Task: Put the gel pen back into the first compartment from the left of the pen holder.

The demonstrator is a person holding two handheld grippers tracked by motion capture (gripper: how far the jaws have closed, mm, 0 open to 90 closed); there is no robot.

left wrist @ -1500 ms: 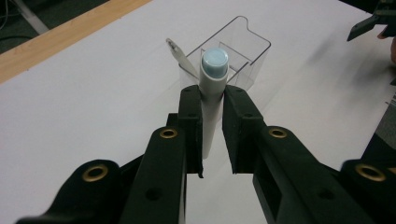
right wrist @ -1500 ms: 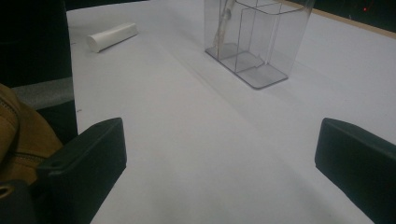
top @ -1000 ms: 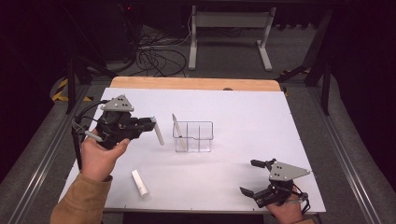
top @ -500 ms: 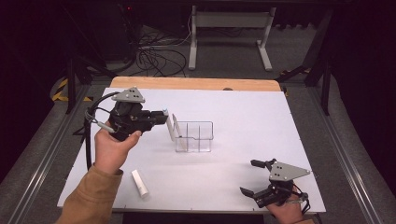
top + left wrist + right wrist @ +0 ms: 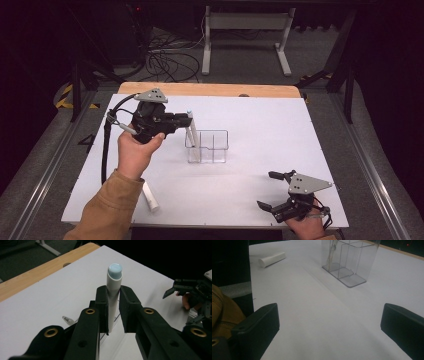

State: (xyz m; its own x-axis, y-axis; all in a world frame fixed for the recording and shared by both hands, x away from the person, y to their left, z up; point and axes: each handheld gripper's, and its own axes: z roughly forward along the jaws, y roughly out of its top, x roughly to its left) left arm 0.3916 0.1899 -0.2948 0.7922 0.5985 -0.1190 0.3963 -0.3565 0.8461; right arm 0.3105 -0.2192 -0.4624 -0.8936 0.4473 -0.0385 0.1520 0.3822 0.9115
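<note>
Two white tubes: one lies loose (image 5: 149,196) near the table's front edge, one (image 5: 192,135) (blue-capped) is clamped in the left gripper (image 5: 186,120), apparently lowered into the clear organizer (image 5: 215,147). The right gripper (image 5: 270,190) gapes wide, empty.

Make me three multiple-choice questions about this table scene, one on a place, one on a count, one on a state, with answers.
1. Where does the second white tube lie?
A. On the table's near left
B. In the clear organiser
C. On the floor

2. How many white tubes are there?
A. One
B. Two
C. Four

3. The left hand-held gripper is:
A. Open and empty
B. Shut on a white tube
C. Lying on the table

Answers: 1 A, it lies beside the sleeve; 2 B, one held, one lying; 3 B, both jaws flank the tube, which stands in the clear organiser.
</note>
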